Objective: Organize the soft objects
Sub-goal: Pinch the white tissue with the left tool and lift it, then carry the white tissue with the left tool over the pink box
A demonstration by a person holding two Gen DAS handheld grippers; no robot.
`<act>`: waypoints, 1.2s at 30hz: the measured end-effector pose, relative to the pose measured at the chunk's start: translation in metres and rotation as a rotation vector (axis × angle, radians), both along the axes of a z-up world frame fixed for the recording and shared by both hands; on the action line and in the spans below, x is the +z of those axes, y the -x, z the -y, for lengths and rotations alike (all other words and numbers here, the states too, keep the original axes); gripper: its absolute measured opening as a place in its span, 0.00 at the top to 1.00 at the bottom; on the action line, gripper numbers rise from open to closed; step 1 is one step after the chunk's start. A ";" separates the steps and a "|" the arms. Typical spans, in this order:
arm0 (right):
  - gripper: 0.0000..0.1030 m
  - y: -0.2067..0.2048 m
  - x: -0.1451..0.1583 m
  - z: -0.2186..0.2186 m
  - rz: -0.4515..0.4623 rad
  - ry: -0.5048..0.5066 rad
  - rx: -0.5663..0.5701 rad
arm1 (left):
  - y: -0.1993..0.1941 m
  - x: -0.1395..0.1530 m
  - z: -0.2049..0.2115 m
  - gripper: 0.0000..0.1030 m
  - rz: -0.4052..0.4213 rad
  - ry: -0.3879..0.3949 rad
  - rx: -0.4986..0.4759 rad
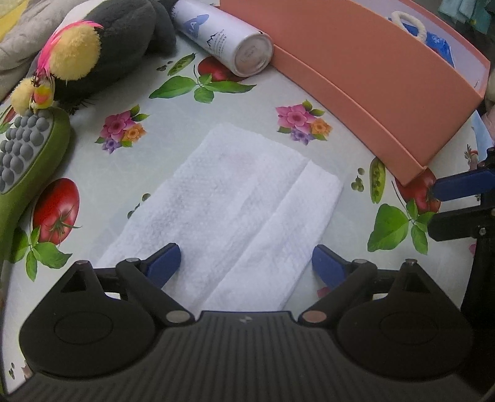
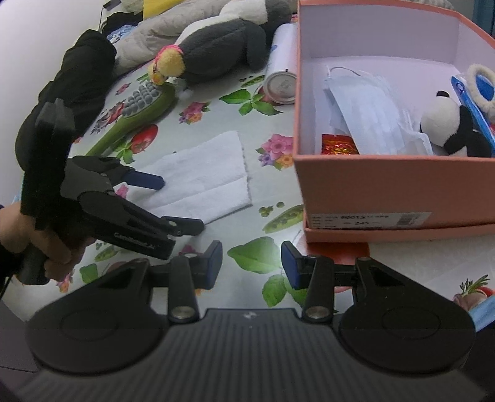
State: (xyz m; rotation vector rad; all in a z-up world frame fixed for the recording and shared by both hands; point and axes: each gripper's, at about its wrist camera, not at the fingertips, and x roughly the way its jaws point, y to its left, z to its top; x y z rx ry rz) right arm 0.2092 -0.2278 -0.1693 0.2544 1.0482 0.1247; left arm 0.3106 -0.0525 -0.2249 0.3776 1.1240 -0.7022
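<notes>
One folded white towel [image 1: 229,204] flat between wide-apart left jaws.

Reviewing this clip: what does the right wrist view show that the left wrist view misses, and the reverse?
Only the right wrist view: the box's inside, holding face masks, a panda plush and a red packet; also the hand holding the open left gripper.

Only the left wrist view: the towel's near end between the left fingers.

Both: towel, pink box, spray can, green brush, grey plush, flowered tablecloth.
</notes>
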 end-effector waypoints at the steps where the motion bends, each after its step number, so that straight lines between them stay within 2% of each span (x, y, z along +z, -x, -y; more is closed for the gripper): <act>1: 0.56 0.001 0.000 0.001 0.000 -0.001 -0.003 | 0.000 0.001 0.000 0.11 0.002 0.003 0.007; 3: 0.56 0.002 0.001 0.004 0.003 -0.001 -0.008 | 0.001 0.002 0.000 0.16 0.007 0.008 0.022; 4: 0.56 0.003 0.002 0.005 0.006 -0.001 -0.011 | 0.001 0.003 0.000 0.23 0.011 0.010 0.032; 6: 0.56 0.004 0.004 0.007 0.009 -0.002 -0.019 | 0.001 0.007 0.000 0.38 0.015 0.018 0.054; 8: 0.56 0.006 0.006 0.010 0.016 -0.005 -0.025 | 0.001 0.011 -0.001 0.62 0.015 0.021 0.078; 11: 0.56 0.009 0.010 0.012 0.026 -0.003 -0.031 | 0.001 0.012 0.001 0.87 0.013 0.021 0.117; 17: 0.56 0.018 0.020 0.016 0.055 -0.006 -0.045 | 0.022 0.018 0.010 0.91 0.010 0.034 0.179; 22: 0.56 0.028 0.031 0.020 0.089 -0.001 -0.056 | 0.046 0.033 0.012 0.91 0.008 0.107 0.316; 28: 0.56 0.040 0.045 0.027 0.131 0.005 -0.068 | 0.072 0.063 0.012 0.91 0.029 0.182 0.434; 36: 0.56 0.062 0.073 0.037 0.215 0.033 -0.076 | 0.109 0.115 0.012 0.91 0.114 0.238 0.497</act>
